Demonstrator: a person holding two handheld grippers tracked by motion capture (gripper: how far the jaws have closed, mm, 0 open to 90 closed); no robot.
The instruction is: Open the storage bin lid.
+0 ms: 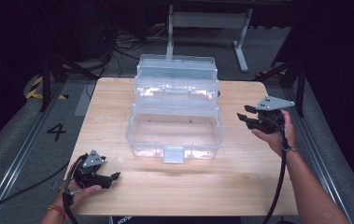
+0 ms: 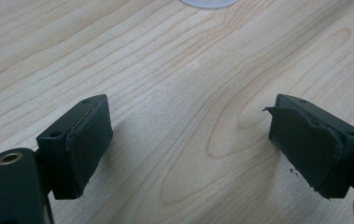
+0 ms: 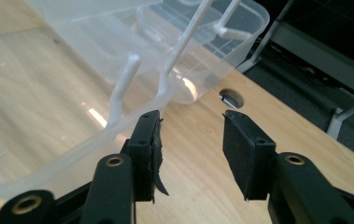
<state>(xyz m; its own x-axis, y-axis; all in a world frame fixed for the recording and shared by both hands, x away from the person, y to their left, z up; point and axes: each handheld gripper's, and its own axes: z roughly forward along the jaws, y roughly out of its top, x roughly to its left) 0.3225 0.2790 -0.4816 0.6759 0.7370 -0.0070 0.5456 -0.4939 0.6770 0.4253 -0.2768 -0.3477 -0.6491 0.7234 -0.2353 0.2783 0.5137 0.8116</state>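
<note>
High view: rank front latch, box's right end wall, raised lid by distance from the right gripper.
From the right gripper:
1. Right end wall of the clear box, just to its left.
2. Front latch, at the box's near side, centre.
3. Raised lid, at the table's far edge.

You can read one sign: a black numeral "4" (image 1: 56,132) painted on the grey floor (image 1: 20,149) left of the table (image 1: 118,186).

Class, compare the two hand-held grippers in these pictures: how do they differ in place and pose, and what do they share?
The left hand-held gripper lies low at the table's near left corner, apart from the clear box; the right hand-held gripper is raised beside the box's right end. The left points right over bare wood; the right points left at the box. Both are black, open and hold nothing.
</note>
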